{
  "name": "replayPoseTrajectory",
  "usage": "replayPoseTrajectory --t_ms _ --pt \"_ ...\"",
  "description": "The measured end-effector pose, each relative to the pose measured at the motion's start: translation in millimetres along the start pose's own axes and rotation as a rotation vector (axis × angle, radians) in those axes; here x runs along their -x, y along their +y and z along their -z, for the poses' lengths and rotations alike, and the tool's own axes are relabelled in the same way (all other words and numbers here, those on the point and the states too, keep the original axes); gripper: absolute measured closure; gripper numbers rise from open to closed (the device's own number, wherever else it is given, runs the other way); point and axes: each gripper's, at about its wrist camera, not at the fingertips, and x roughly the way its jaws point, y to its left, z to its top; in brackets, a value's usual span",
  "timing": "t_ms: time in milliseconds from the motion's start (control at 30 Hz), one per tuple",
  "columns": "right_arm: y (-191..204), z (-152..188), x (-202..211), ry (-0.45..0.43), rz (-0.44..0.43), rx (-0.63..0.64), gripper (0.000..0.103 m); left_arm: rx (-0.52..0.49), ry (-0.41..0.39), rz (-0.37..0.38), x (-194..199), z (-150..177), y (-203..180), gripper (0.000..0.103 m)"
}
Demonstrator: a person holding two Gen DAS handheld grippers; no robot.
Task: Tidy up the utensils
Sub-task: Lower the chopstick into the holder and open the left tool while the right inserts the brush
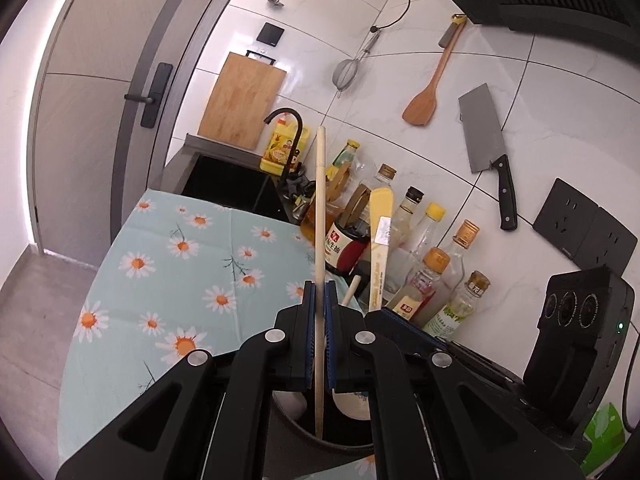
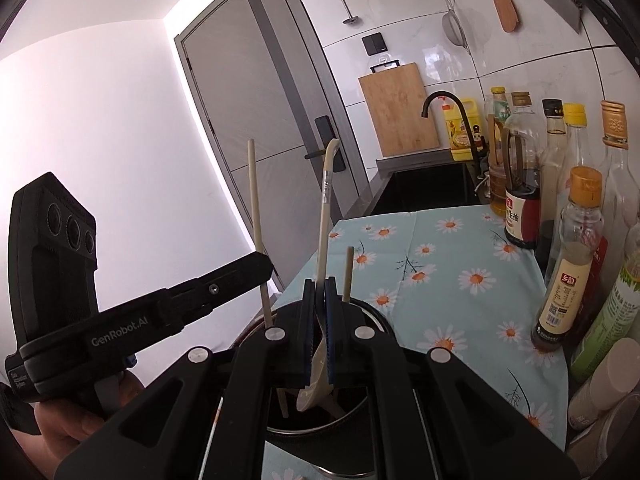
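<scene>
Two tools are gripping utensils over the holder: left tool clamping a chopstick, right tool clamping a spoon. Letting go while tilted, either risks tipping out onto the counter.

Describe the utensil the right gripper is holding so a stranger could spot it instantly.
Start at the daisy-print tablecloth and find the dark round holder at its near end. The white spoon stands in it, bowl down, clamped by the right gripper. Unlike the straight chopsticks beside it, its handle curves.
</scene>
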Motion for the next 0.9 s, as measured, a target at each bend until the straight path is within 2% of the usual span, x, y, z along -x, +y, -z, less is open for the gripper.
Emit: replayPoseTrajectory --t_ms 133,167,233,567,633,667,900 --pt "-1 -1 5 -0.003 -0.004 -0.014 0.095 0.002 0.003 -0.011 4 1 2 0.098" --pt "-1 -1 6 -0.006 -0.006 -0.019 0.092 0.006 0.005 -0.011 5 1 2 0.089" --pt "-1 -3 11 -0.014 -0.005 -0.026 0.091 0.013 -0.002 -0.015 9 0 3 0.083" --pt "9 -14 40 -0.053 -0.02 -0.015 0.091 0.0 -0.033 -0.02 31 -6 -6 0.083" --pt "10 -14 45 -0.055 -0.028 -0.021 0.085 -0.001 -0.037 -0.018 35 -7 -8 0.083" --pt "10 -15 48 -0.053 -0.037 -0.031 0.078 -0.002 -0.044 -0.019 40 -7 -9 0.083" --pt "11 -14 74 -0.057 -0.076 -0.072 0.078 -0.018 -0.048 -0.011 68 -5 -20 0.082"
